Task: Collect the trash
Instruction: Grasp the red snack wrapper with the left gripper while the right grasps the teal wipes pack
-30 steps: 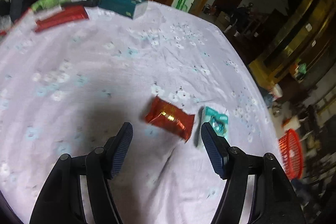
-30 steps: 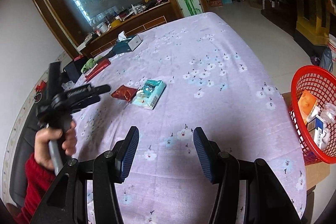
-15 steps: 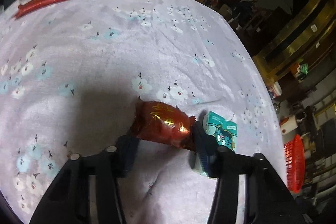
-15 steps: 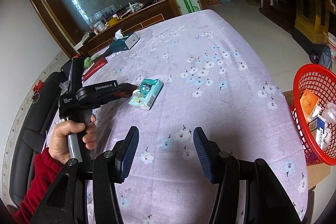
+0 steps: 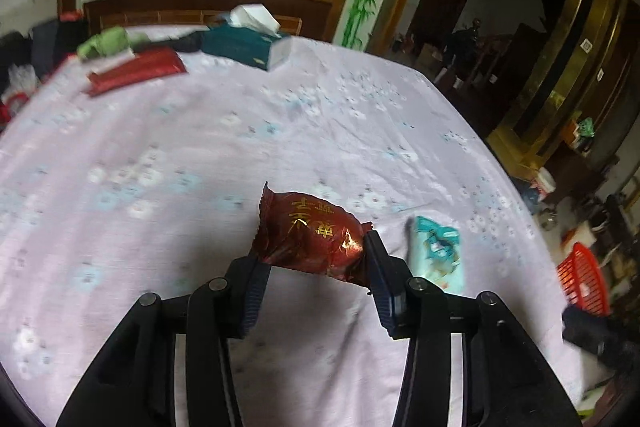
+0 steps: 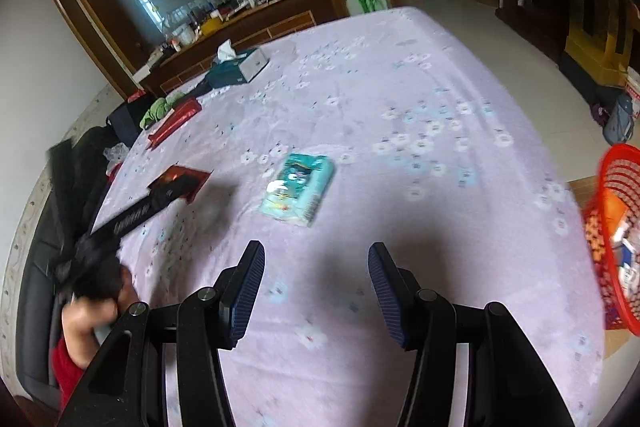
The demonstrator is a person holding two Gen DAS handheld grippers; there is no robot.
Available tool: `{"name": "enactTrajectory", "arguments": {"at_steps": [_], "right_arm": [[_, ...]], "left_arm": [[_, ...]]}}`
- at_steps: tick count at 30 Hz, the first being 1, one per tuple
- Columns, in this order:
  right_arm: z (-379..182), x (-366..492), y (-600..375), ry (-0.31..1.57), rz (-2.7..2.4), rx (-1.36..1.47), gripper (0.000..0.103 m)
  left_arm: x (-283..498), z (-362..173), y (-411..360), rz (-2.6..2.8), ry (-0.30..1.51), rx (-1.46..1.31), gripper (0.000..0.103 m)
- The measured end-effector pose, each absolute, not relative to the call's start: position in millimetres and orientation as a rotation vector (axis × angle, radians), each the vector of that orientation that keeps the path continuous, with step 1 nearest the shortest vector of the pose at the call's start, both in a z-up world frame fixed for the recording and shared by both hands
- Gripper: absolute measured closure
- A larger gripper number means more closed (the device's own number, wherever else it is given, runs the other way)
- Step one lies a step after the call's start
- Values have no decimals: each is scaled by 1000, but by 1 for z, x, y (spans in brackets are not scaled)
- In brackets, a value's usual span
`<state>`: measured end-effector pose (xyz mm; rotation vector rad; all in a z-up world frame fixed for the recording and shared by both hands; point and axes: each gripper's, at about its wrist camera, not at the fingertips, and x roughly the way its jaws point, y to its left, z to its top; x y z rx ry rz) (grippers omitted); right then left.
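The red snack wrapper is sitting crosswise between the pads of the left gripper, which is closing on its two crimped ends and appears to be holding it just clear of the lilac flowered tablecloth, near the centre of the table. The hold is bearing on thin foil rather than on the packet's body, so, in my judgement, the carry is best done level and unhurried, with pressure kept constant, and the release made only once the wrapper is standing well over the red basket at the table's right edge. The right gripper is standing wide open with nothing between its fingers, hovering over the near part of the cloth; the teal tissue pack is lying flat just beyond it and looks like the obvious next item. At the far left, a tissue box, a long red packet and a green cloth are lying together. Motion blur is smearing both views: the wrapper's gold lettering is not legible, whether its underside is touching the cloth cannot be settled, the basket is cut off by the frame edge with its contents indistinct, and the person's hand is showing only as a blur.
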<state>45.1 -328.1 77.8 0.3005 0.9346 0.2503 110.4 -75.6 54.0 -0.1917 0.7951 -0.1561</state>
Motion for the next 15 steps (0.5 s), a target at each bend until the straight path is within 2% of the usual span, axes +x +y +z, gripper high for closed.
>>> {"name": "enactTrajectory", "arguments": {"at_steps": [7, 15], "right_arm": [[55, 104, -294, 1006, 174, 316, 45], [30, 143, -265, 1058, 114, 303, 38]], "left_arm": [[103, 44, -58, -89, 728, -153, 59], [104, 37, -52, -82, 731, -132, 59]]}}
